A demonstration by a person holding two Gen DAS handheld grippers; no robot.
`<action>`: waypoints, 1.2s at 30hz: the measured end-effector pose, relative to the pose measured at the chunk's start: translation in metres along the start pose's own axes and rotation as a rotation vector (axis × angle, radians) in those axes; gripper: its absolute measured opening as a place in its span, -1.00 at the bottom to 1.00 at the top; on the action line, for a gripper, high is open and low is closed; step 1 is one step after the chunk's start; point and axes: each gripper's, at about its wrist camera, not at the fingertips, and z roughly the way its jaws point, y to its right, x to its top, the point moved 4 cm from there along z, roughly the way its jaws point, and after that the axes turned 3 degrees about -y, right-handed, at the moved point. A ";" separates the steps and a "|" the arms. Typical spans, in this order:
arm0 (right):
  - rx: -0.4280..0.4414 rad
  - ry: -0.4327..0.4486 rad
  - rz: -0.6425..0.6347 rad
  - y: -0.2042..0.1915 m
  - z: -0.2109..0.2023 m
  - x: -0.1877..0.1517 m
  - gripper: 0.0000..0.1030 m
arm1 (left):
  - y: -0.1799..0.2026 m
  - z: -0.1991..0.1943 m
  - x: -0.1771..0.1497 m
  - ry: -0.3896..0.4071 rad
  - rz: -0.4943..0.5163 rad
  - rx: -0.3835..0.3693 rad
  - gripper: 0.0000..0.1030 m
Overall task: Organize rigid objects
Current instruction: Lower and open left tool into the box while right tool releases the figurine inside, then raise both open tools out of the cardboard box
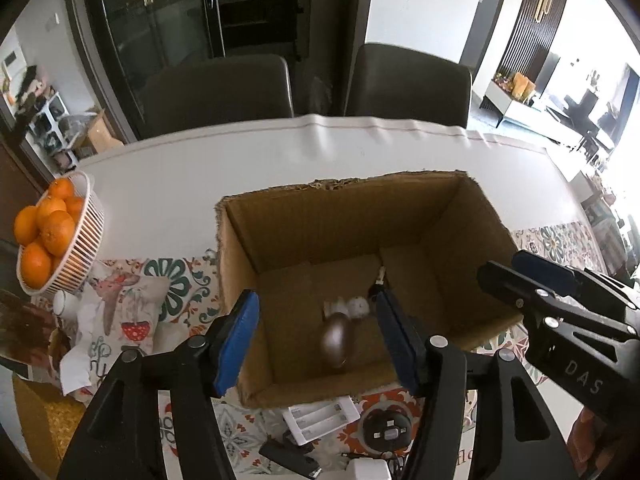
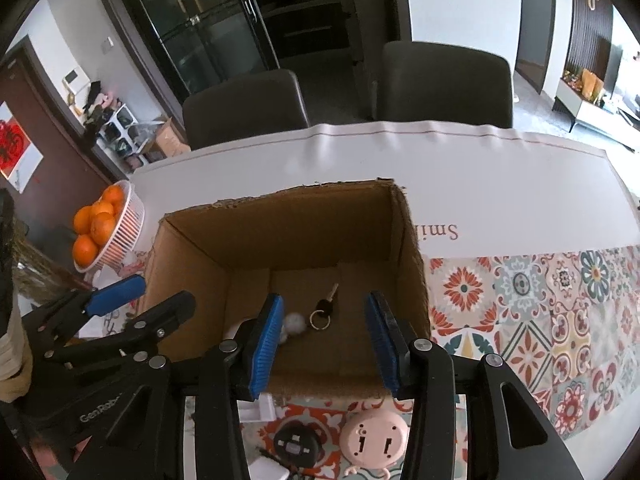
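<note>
An open cardboard box stands on the table; it also shows in the right wrist view. My left gripper is open above its near side, and a blurred dark oval object is in the air or on the box floor between the fingers. White fluffy balls lie behind it. My right gripper is open and empty over the box, above a key on a ring and a white ball. Each gripper shows in the other's view.
In front of the box lie a white battery charger, a black round device, a black stapler-like item and a pink round device. A white basket of oranges stands at the left. Two chairs stand behind the table.
</note>
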 end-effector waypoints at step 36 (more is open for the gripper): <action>-0.025 0.249 -0.025 -0.047 -0.084 -0.077 0.26 | -0.028 -0.106 -0.091 0.301 0.011 0.073 0.42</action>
